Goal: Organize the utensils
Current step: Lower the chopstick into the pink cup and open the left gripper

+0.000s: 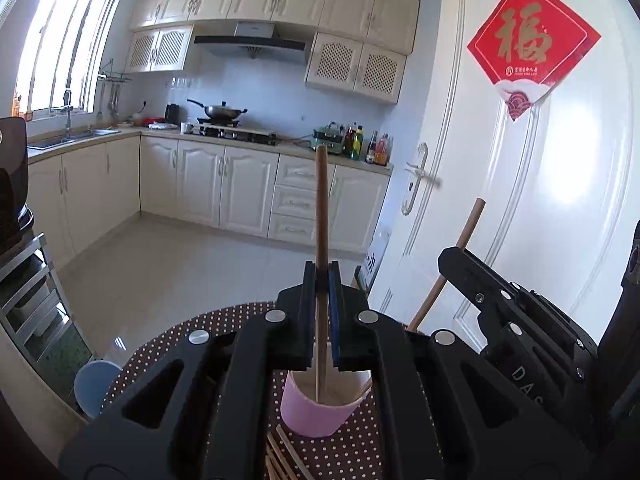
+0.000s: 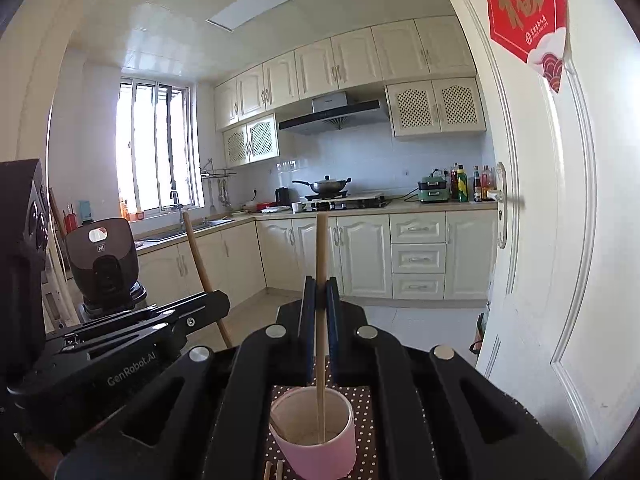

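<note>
A pink cup (image 1: 316,410) stands on the brown polka-dot table (image 1: 160,344); it also shows in the right wrist view (image 2: 320,436). My left gripper (image 1: 321,280) is shut on a wooden chopstick (image 1: 321,208) held upright, its lower tip inside the cup. My right gripper (image 2: 320,292) is shut on a second chopstick (image 2: 321,264), also upright with its tip in the cup. The right gripper appears in the left wrist view (image 1: 456,258) with its chopstick (image 1: 468,232). The left gripper appears in the right wrist view (image 2: 218,300) with its chopstick (image 2: 198,256). Several loose chopsticks (image 1: 280,456) lie in front of the cup.
A white door (image 1: 520,200) with a red paper sign stands close on the right. A blue bin (image 1: 94,388) sits on the floor left of the table. A dark appliance (image 2: 102,264) stands at the left. Kitchen counters run along the back.
</note>
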Available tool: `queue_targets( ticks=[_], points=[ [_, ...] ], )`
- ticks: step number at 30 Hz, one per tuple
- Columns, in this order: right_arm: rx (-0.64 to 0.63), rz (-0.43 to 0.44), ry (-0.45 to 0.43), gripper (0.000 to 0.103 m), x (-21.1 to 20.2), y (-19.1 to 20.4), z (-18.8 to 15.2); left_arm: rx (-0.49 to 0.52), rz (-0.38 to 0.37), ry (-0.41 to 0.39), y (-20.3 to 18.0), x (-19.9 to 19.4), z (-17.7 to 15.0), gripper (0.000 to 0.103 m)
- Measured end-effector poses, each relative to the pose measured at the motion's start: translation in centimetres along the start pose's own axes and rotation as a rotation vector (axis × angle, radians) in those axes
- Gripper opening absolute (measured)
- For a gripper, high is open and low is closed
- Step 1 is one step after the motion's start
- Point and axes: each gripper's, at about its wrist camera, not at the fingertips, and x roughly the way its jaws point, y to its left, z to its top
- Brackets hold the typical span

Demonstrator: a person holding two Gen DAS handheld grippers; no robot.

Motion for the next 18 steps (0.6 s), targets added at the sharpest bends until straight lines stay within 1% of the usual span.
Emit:
queue_targets(
  ticks=[9, 13, 18],
  points=[
    [0.003, -0.002, 0.037, 0.004, 0.12, 0.01, -0.88, 0.029, 0.010, 0.037, -0.42, 0.18, -0.73, 0.007],
    [0.006, -0.003, 0.052, 0.004, 0.07, 0.00, -1.02, 0.040, 0.010, 0.069, -0.63, 0.24, -0.77, 0.007],
    [0.001, -0.001, 0.073, 0.004, -0.08, 0.04, -1.06, 0.054, 0.018, 0.077, -0.74, -0.20, -0.99, 0.007]
  ],
)
